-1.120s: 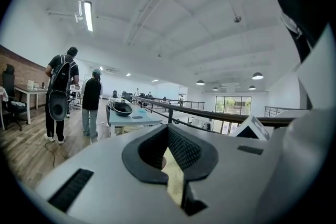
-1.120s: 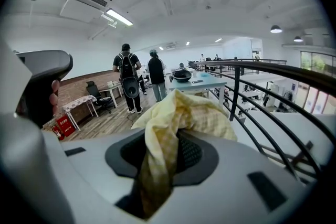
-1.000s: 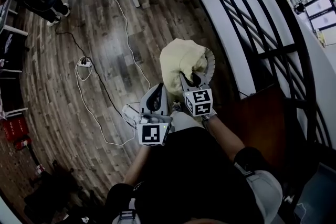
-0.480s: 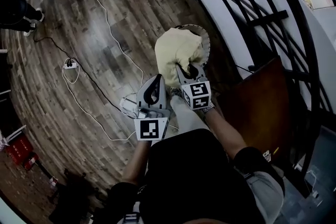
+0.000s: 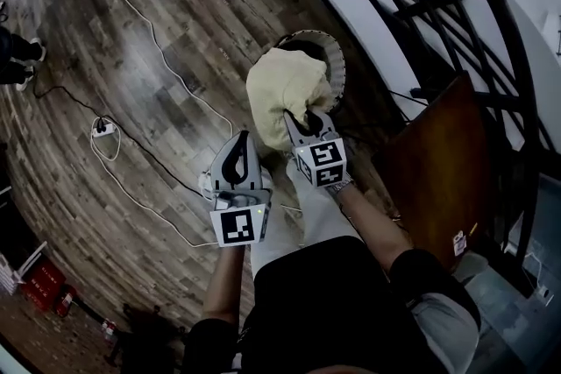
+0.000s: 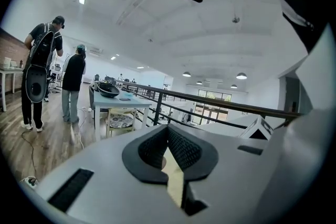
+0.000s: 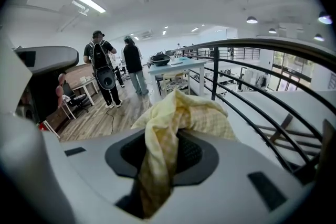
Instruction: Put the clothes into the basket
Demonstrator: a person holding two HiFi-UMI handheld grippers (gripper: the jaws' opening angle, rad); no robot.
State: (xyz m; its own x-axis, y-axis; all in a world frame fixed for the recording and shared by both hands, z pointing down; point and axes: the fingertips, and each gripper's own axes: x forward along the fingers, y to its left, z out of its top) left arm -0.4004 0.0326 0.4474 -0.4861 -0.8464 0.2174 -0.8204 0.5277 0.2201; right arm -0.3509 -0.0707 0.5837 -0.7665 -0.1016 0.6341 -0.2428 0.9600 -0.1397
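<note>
A pale yellow cloth (image 5: 285, 88) hangs bunched over the round wicker basket (image 5: 337, 59) on the wooden floor and hides most of its opening. My right gripper (image 5: 303, 123) is shut on the cloth's near end. In the right gripper view the cloth (image 7: 181, 113) runs up between the black pads (image 7: 197, 157) of that gripper (image 7: 160, 161). My left gripper (image 5: 239, 140) sits just left of the cloth, apart from it. In the left gripper view its jaws (image 6: 168, 131) meet at the tip, with only a pale sliver showing through the slot behind.
A black railing (image 5: 412, 4) curves close behind the basket, and a brown panel (image 5: 429, 162) stands to its right. A white cable (image 5: 166, 57) and a power strip (image 5: 102, 128) lie on the floor at the left. Two people (image 6: 42, 81) stand by a table (image 6: 113, 97) farther off.
Both grippers have sunk. The cloth in the right gripper has come down closer over the basket, and more of the basket's rim now shows. The left gripper followed beside it.
</note>
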